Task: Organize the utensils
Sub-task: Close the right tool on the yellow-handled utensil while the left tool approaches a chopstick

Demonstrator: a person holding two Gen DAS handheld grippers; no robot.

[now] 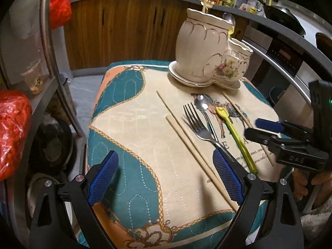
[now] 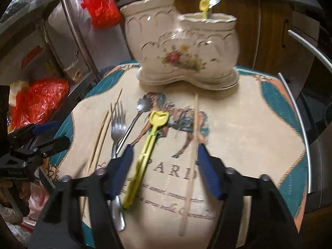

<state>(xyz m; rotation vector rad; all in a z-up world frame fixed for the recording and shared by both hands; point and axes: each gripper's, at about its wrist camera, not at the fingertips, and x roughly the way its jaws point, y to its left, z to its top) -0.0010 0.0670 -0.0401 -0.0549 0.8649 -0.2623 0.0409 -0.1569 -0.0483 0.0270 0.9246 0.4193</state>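
Note:
A cream ceramic two-compartment utensil holder [image 1: 209, 51] [image 2: 180, 41] stands at the far side of the quilted mat [image 1: 145, 134] [image 2: 238, 124]. A spoon and a yellow utensil stick out of its smaller compartment [image 2: 207, 2]. On the mat lie a steel fork [image 1: 199, 124] [image 2: 117, 128], a steel spoon [image 1: 202, 103] [image 2: 134, 122], a yellow plastic spoon [image 1: 234, 134] [image 2: 147, 151] and wooden chopsticks [image 1: 197, 155] [image 2: 192, 151]. My left gripper [image 1: 166, 178] is open and empty above the mat's near left. My right gripper [image 2: 166, 170] is open, low over the yellow spoon and a chopstick.
Red plastic bags [image 1: 12, 132] [image 2: 39, 101] and a metal rack [image 1: 49, 41] crowd the left side. A wooden cabinet and cluttered counter [image 1: 124, 20] stand behind. An oven with a steel handle [image 1: 286, 72] is on the right.

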